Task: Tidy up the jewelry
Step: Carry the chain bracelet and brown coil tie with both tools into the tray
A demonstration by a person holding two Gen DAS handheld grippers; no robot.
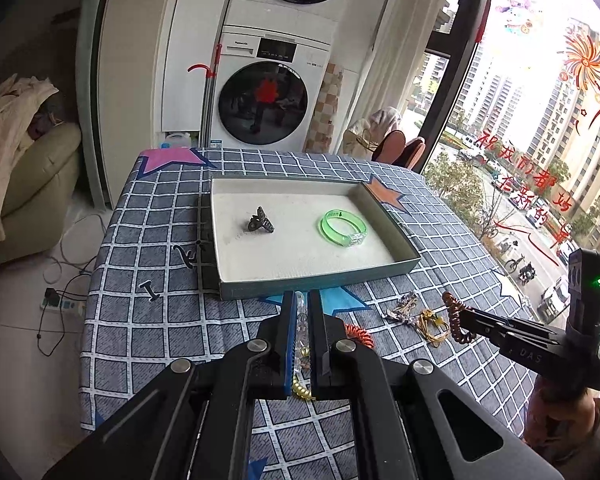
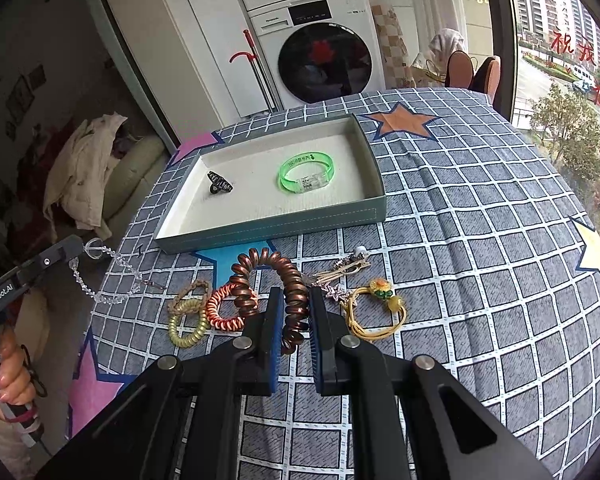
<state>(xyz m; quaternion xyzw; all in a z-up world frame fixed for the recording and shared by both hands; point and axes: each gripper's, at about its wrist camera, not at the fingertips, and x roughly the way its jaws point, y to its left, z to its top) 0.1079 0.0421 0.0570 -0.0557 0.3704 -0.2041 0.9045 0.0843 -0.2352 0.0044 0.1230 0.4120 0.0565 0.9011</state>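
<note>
In the left wrist view my left gripper [image 1: 300,296] is shut on a clear crystal bead bracelet [image 1: 301,316], held just above the cloth in front of the tray [image 1: 320,282]. The right wrist view shows that bracelet [image 2: 100,294] dangling from the left gripper [image 2: 78,251]. My right gripper [image 2: 296,296] is shut on a brown spiral hair tie [image 2: 260,264], which loops up ahead of the fingers. In the tray [image 2: 280,224] lie a dark hair claw [image 2: 219,182] on the left and a green bangle [image 2: 306,172] on the right.
Loose on the checked tablecloth near the tray lie a yellow coil tie [image 2: 186,328], an orange-white coil tie [image 2: 224,308], a tan braided band [image 2: 190,292], a silver star piece [image 2: 340,276] and a yellow cord bracelet [image 2: 376,312]. A washer stands behind the table, a window on the right.
</note>
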